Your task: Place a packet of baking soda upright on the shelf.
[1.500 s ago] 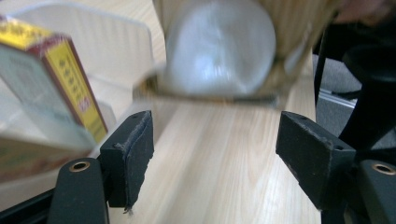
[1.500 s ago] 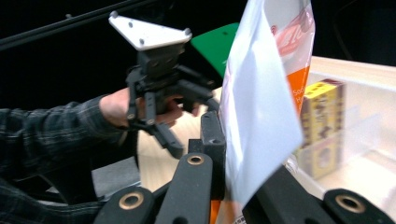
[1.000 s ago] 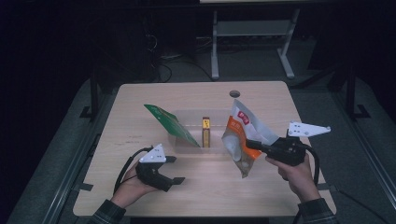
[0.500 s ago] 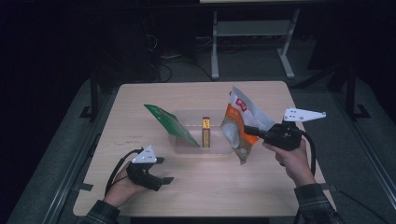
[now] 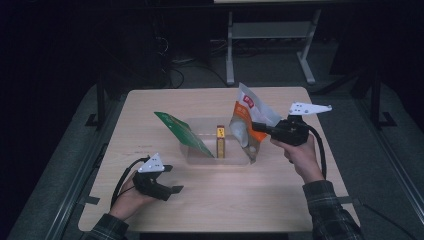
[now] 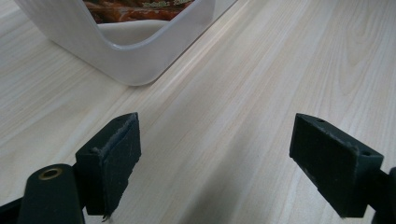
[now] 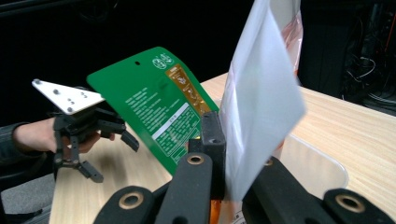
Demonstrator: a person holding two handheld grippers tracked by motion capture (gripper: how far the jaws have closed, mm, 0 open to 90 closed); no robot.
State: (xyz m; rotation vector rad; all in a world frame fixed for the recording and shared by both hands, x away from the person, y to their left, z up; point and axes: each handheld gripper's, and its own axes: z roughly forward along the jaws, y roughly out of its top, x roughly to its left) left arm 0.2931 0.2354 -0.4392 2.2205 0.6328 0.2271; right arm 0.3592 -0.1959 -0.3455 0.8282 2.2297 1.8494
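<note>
Dim lab: bare wooden table [image 5: 300, 195], metal stand legs [image 5: 270, 35], cables on floor [image 5: 175, 65].

my two handheld grippers and my sleeves

i see my left gripper [image 5: 167, 179] and right gripper [image 5: 260, 126] as black, angular bodies, each topped by a pale grey three-cornered plate dotted with small holes, each trailing a black cable that loops back toward my wrist. the jaws are matte black blocks with frayed foam pads [image 6: 119, 163]; brass-ringed holes mark the black linkage arms behind them. my sleeves [image 5: 332, 212] are a dark plaid in muted green and grey.
</note>
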